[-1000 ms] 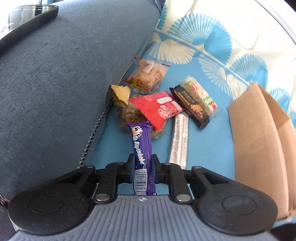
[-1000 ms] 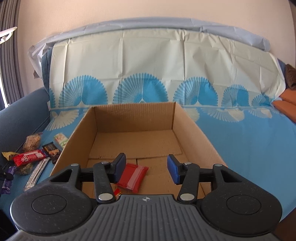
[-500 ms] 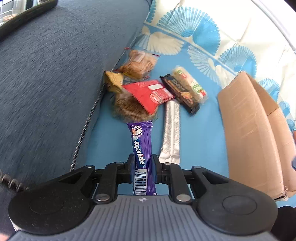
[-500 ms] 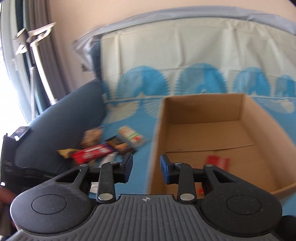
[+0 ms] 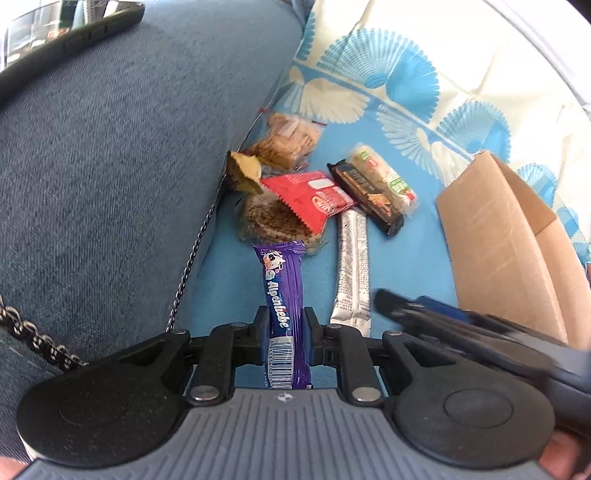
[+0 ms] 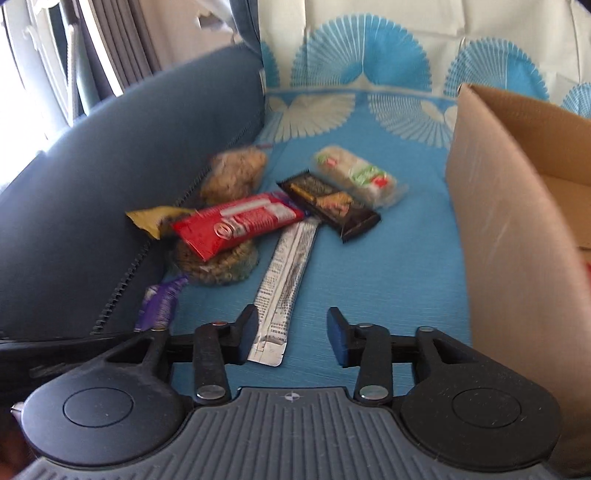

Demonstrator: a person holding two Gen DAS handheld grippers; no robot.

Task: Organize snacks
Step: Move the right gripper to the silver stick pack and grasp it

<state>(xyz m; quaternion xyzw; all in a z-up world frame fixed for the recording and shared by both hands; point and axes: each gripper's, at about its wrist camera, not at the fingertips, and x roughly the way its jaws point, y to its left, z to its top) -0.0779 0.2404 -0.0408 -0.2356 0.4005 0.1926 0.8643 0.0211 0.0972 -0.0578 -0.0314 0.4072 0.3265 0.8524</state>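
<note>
My left gripper (image 5: 285,325) is shut on a purple Alpenliebe bar (image 5: 282,291), held just above the blue cloth; the bar's tip also shows in the right wrist view (image 6: 160,304). My right gripper (image 6: 291,338) is open and empty, low over the near end of a long silver stick pack (image 6: 286,286). It also shows blurred in the left wrist view (image 5: 417,308). Behind lie a red wafer pack (image 6: 236,225), a dark biscuit pack (image 6: 328,205), a clear cracker pack (image 6: 356,179) and bagged cookies (image 6: 234,173). The cardboard box (image 6: 506,221) stands at the right.
The blue sofa arm (image 5: 110,166) rises at the left, with a dark phone (image 5: 70,33) on top. A yellow wrapper (image 5: 243,171) and a round brown cookie bag (image 5: 269,221) lie against the arm. A metal chain (image 5: 33,338) hangs at the lower left.
My right gripper has swung left from the box to the snack pile, dropped low over the silver stick pack and opened wider. My left gripper still holds the purple bar, barely moved.
</note>
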